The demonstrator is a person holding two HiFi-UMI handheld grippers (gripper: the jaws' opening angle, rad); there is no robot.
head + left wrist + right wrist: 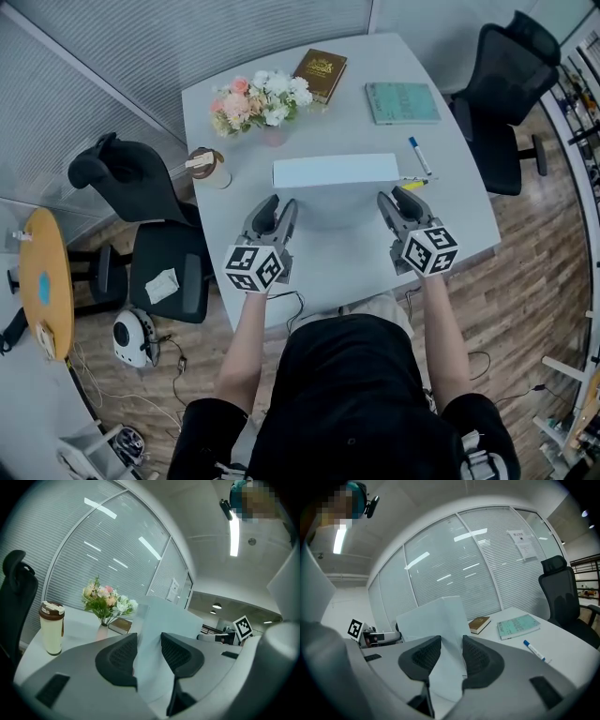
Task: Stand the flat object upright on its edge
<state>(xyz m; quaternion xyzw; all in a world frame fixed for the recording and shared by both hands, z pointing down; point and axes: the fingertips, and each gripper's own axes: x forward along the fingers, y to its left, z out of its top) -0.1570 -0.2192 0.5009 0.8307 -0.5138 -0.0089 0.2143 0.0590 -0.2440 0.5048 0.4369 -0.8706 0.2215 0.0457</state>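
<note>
White flat box (336, 172), a long slim rectangular carton, is up on its long narrow side near the middle of the pale grey table (450, 187). Its thin upper face is turned to the head view and its broad face is toward the person. Whether the lower edge bears fully on the tabletop cannot be told from these views.

Two black office chairs stand off the table, one at the far right (511, 84) and one at the left (141, 216).

The left gripper (281, 203) has the box's left end and the right gripper (394, 195) its right end. In the left gripper view the box (164, 620) rises between the ribbed black pads of the left gripper (149, 641), which are clamped on it. In the right gripper view the right gripper (451, 644) is clenched in the same way on the box (436, 616).

The box's long axis runs straight across from one set of jaws to the other, and both grippers point away from the person. Neither hand looks nearer, so the coming release probably depends on both ends letting go evenly. An uneven release could tip the broad face toward the person or away.

Well behind the box lie a teal paperback (401, 102) and a brown hardback book (321, 75). A pink and white flower bunch (261, 101) stands there too, and a cream tumbler with a brown lid (208, 167) is off to the left. A blue-capped white marker (419, 156) lies just beside the box's right end.
</note>
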